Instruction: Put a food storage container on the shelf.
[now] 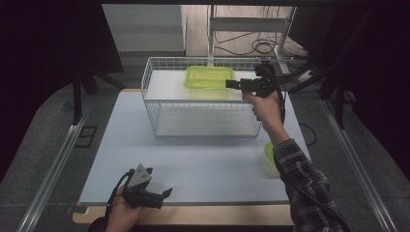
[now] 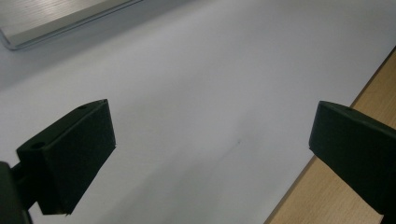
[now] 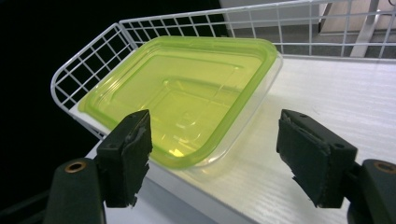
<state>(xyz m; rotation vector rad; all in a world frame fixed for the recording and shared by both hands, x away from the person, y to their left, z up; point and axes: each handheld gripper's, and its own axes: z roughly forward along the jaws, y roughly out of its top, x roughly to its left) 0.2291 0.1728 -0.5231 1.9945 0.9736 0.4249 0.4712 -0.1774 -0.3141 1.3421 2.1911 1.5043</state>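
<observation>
A clear container with a lime-green lid (image 1: 209, 77) (image 3: 182, 98) lies flat in the back part of a white wire basket (image 1: 151, 65) (image 3: 91, 63). My right gripper (image 1: 228, 84) (image 3: 212, 140) hovers at the container's right side, above the basket, and its jaws stand apart. The lid's near corner sits just beyond and between them, touched by neither pad. At the table's near edge, my left gripper (image 1: 167, 192) (image 2: 210, 140) rests low in a hand. It is open over bare tabletop with nothing between the jaws.
A second lime-green item (image 1: 269, 153) sits on the pale tabletop (image 1: 193, 159) at the right, partly hidden by the plaid sleeve (image 1: 302, 179). A wooden strip (image 1: 203, 215) (image 2: 380, 84) borders the table's near side. Metal rails and cables lie beyond.
</observation>
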